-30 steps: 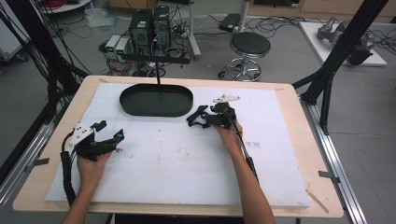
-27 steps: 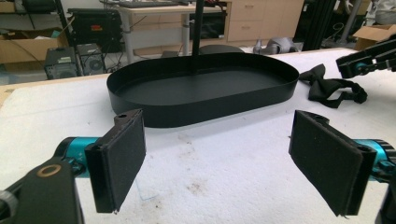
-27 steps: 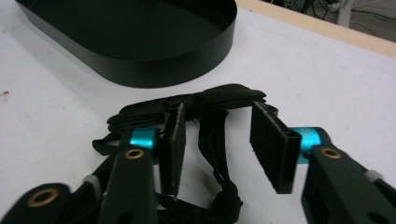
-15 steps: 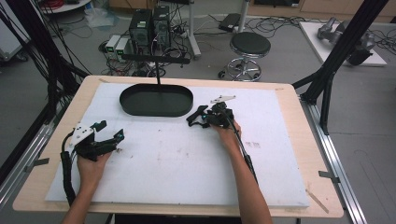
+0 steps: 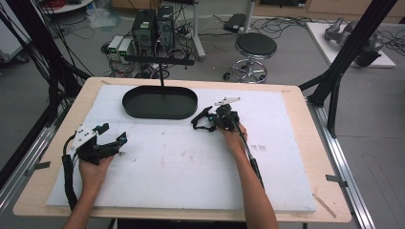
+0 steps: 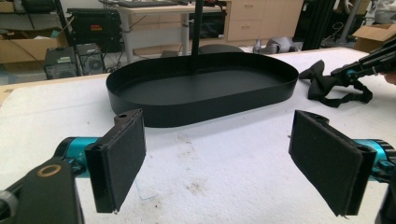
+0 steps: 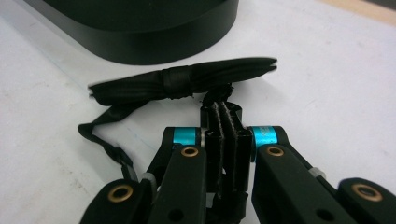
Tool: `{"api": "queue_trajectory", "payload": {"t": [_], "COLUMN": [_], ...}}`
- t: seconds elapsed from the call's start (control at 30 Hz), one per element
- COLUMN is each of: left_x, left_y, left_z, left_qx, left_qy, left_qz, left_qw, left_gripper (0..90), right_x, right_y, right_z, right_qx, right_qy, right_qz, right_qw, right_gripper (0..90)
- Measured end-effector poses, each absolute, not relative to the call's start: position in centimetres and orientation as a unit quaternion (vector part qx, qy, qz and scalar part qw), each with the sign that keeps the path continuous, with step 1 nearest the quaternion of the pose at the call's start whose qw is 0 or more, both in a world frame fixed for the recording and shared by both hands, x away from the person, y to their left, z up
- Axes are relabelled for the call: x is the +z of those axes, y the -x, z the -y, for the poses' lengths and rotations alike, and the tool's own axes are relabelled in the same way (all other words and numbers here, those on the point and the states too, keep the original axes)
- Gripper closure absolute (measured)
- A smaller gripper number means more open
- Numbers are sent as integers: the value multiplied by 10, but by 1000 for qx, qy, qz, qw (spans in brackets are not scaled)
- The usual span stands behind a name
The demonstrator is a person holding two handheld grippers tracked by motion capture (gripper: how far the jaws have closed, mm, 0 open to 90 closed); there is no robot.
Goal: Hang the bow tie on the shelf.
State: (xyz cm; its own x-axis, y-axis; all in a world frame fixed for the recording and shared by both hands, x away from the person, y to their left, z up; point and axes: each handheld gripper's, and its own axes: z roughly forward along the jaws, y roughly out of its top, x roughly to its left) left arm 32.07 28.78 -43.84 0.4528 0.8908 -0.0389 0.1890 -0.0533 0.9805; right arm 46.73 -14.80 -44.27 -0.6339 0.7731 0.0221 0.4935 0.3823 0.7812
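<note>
White foam sheet (image 5: pixel 191 171) covers the table; black oval tray (image 5: pixel 160 102) sits toward 12 o'clock. Right gripper (image 5: pixel 210 118), at 3 o'clock of the tray, has its jaws pressed together on a black bow tie (image 7: pixel 182 81) lying just beside the tray wall. Left gripper (image 5: pixel 112 143), near 8 o'clock, has jaws wide apart, empty.

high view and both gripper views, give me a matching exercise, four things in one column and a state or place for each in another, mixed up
Things:
1. left gripper
2. right gripper
3. tray
4. bow tie

States or places:
a. empty, at the far side of the white mat
b. jaws wide apart, holding nothing
c. lying on the mat beside the tray, pinched at one edge
d. jaws closed on black fabric

Pairs: 1-b, 2-d, 3-a, 4-c
</note>
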Motion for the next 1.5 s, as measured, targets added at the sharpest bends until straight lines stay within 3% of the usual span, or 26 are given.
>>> {"api": "queue_trajectory", "payload": {"t": [0.8,1.5], "left_x": [-438,-438], "left_y": [-321,-321], "left_z": [-288,-288], "left_qx": [319,317], "left_qy": [-653,-650], "left_qz": [-414,-415], "left_qw": [548,551], "left_gripper": [191,191], "right_x": [-379,-341], "right_y": [-448,-459], "right_z": [145,104], "right_qx": [438,470], "right_qy": [-326,-231], "right_qz": [-798,-815], "right_qw": [255,251], "right_gripper": [879,879]}}
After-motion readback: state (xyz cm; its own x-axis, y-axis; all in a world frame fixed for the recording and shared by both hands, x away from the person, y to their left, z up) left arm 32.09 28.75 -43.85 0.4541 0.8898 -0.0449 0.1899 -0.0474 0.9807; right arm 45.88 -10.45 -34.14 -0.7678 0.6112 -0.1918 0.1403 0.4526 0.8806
